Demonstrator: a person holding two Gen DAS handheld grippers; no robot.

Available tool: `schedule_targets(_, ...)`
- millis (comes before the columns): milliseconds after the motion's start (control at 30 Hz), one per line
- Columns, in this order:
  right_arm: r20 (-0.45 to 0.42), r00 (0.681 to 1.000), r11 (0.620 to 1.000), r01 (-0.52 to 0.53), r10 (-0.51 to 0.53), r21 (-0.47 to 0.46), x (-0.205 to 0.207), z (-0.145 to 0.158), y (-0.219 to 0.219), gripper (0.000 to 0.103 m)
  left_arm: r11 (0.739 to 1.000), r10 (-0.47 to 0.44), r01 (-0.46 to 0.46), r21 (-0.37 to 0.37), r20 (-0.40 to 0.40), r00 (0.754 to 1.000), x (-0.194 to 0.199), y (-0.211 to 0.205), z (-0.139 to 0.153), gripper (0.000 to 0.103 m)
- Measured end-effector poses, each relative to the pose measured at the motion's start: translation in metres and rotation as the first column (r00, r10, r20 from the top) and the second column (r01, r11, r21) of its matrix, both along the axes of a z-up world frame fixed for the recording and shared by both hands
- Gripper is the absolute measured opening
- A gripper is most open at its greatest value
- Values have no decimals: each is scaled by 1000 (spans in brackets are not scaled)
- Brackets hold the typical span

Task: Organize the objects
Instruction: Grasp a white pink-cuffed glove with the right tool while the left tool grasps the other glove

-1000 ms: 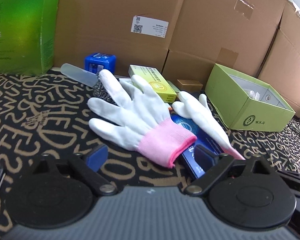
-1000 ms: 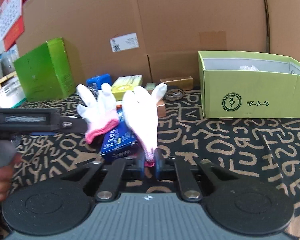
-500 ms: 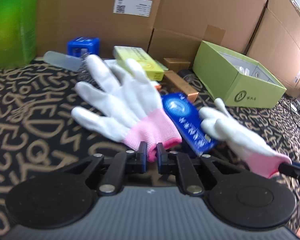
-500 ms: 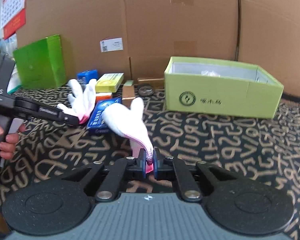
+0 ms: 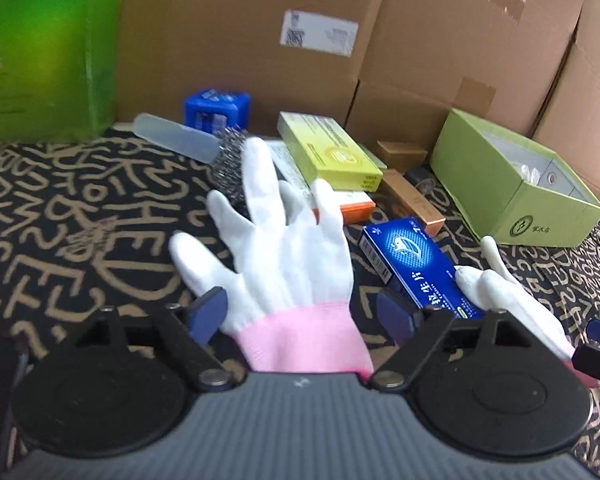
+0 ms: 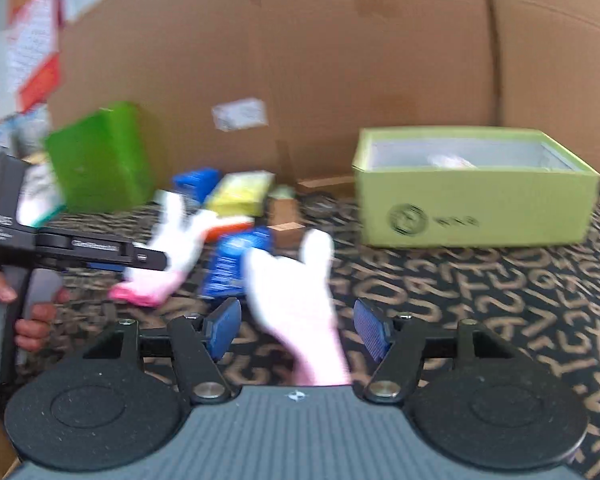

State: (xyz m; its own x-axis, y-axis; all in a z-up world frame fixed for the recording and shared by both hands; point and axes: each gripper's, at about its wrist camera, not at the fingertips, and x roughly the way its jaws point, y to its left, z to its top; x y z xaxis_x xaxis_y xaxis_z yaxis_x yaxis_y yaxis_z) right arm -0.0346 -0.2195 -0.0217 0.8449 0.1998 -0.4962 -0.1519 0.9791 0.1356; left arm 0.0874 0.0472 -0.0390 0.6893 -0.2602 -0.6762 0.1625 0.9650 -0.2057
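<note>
Our left tongs (image 5: 302, 314) and right tongs (image 6: 298, 326) both spread wide; 2 white pink-cuffed knit gloves (image 5: 288, 264) (image 6: 300, 300) lie between blue pads, ungripped.

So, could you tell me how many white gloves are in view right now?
2. One glove lies between the open left gripper fingers; the other glove lies between the open right gripper fingers, beside the blue box.

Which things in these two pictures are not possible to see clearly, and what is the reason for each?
- Left glove: cuff end hidden behind the left gripper body, left wrist view.
- Right glove: smeared by motion blur in the right wrist view; cuff hidden behind the right gripper.
- Lime green box: contents blurred, right view; mostly hidden by its wall, left view.
- Blue box: near end covered by the right glove.
</note>
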Motion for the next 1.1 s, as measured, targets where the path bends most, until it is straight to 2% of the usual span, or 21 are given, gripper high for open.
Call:
schedule_targets(100, -16, 999, 998, 40, -40, -41, 9, -7, -4, 67, 1000, -12, 12, 27, 6, 1000, 9, -11, -3, 81)
schedule_targets(133, -20, 999, 998, 43, -44, -40, 12, -8, -5, 67, 999, -36, 36, 41, 9, 999, 10, -16, -3, 66)
schedule_targets(167, -24, 999, 999, 43, -44, -33, 14, -10, -7, 67, 996, -62, 62, 57, 8, 998, 12, -21, -2, 56)
schedule_targets(200, -31, 999, 999, 42, -43, -26, 16, -11, -7, 67, 994, -82, 81, 72, 3, 997, 12, -25, -2, 41)
schedule_targets(367, -49, 999, 1000, 18, -19, -17, 21, -17, -1, 63, 987, -118, 116, 109, 12, 993, 3, -32, -4, 40)
schedule_targets(400, -60, 998, 1000, 10, -11, -13, 24, -18, 1, 59, 987, -118, 116, 108, 13, 993, 3, -31, -5, 41)
schedule_targets(500, -89, 996, 1000, -1, 2, 7, 30, -25, 4, 50, 992, -108, 107, 73, 3, 994, 5, -30, -5, 58)
schedule_targets(567, -99, 995, 1000, -6, 7, 11, 33, -29, 8, 47, 990, -110, 110, 84, 3, 994, 7, -35, -5, 59)
schedule_targets(600, -103, 995, 1000, -10, 11, 12, 34, -30, 9, 43, 988, -114, 113, 104, 6, 993, 6, -38, -6, 58)
schedule_targets(633, -108, 994, 1000, -13, 15, 17, 34, -32, 10, 36, 985, -117, 114, 132, 14, 993, 5, -41, -7, 47)
schedule_targets(667, -111, 994, 1000, -19, 22, 21, 34, -33, 10, 34, 980, -116, 110, 168, 24, 993, 3, -43, -7, 42)
schedule_targets(700, -106, 994, 1000, -22, 24, 18, 33, -33, 11, 26, 977, -122, 115, 182, 30, 992, 1, -44, -7, 35)
schedule_targets(733, -103, 994, 999, -28, 30, 17, 31, -33, 11, 19, 977, -126, 119, 175, 29, 992, -1, -41, -7, 26)
schedule_targets(800, -92, 995, 999, -30, 33, 30, 28, -30, 9, 13, 982, -125, 121, 142, 18, 992, -5, -35, -6, 17)
schedule_targets(933, -41, 999, 999, -19, 20, 34, 17, -18, 5, 12, 988, -135, 134, 78, 15, 991, -23, -24, 4, 15)
schedule_targets(1100, 37, 999, 999, 14, -15, 43, 4, 1, -5, 12, 983, -179, 181, -17, 93, 979, -50, -9, 43, 15)
